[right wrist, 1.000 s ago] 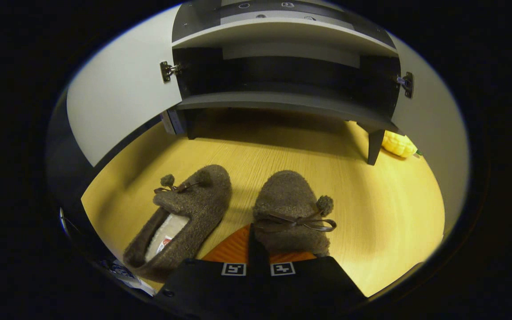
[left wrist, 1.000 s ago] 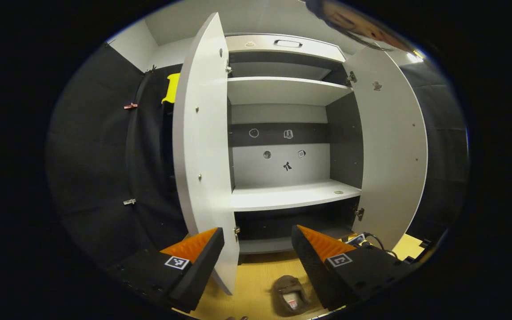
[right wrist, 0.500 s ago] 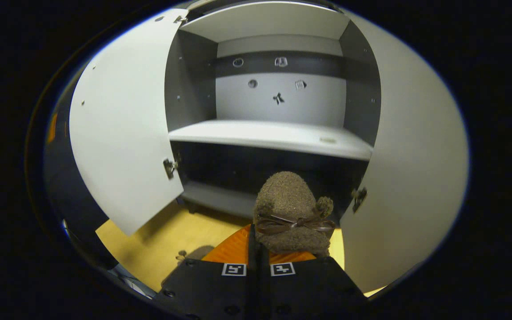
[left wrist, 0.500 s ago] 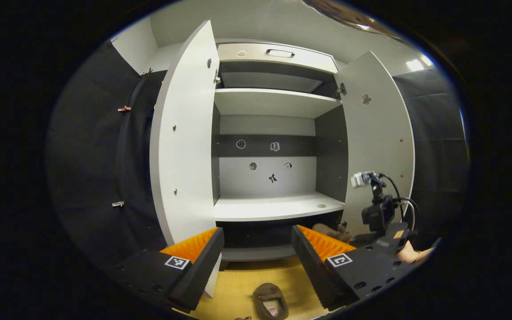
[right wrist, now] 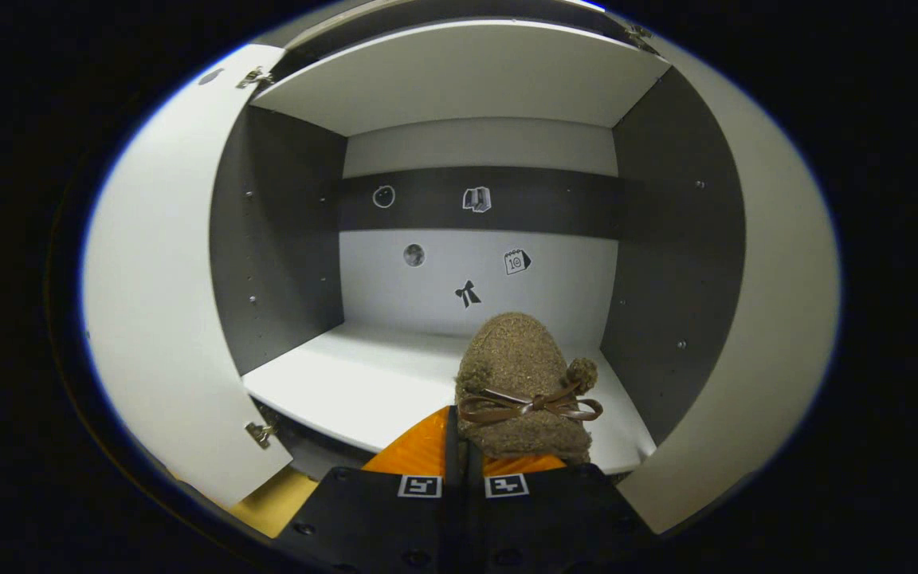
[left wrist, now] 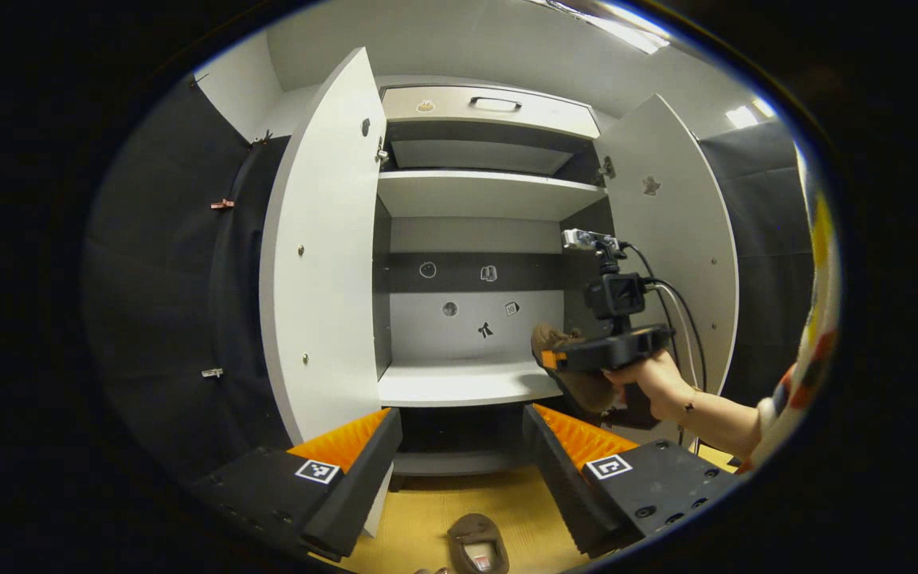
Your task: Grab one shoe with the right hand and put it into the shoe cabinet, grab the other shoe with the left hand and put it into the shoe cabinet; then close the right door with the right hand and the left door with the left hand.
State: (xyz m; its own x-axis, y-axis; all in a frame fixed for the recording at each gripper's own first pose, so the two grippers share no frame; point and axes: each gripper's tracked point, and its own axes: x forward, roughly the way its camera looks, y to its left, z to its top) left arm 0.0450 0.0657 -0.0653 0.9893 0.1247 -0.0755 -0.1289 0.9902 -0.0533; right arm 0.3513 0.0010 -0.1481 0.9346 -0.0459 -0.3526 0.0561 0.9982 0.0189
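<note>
My right gripper point(right wrist: 459, 426) is shut on the rim of a brown fuzzy slipper point(right wrist: 521, 383) with a bow, and holds it just above the front of the white middle shelf point(right wrist: 371, 391) of the open shoe cabinet. In the left gripper view that slipper point(left wrist: 566, 367) hangs from the right gripper point(left wrist: 555, 360), held by a hand point(left wrist: 654, 381), at the shelf's point(left wrist: 459, 384) right front. The other slipper point(left wrist: 476, 548) lies on the wooden floor below. My left gripper point(left wrist: 463, 446) hangs open in front of the cabinet, holding nothing.
Both cabinet doors stand wide open: left door point(left wrist: 323, 255) and right door point(left wrist: 670, 239) in the left gripper view, left door point(right wrist: 156, 303) and right door point(right wrist: 762, 319) in the right gripper view. An upper shelf point(left wrist: 475, 191) and a drawer point(left wrist: 491, 108) are above.
My right gripper has lifted its slipper off the floor up to the middle shelf's opening, coming into the left gripper view. The left gripper stays open and has drifted only a little.
</note>
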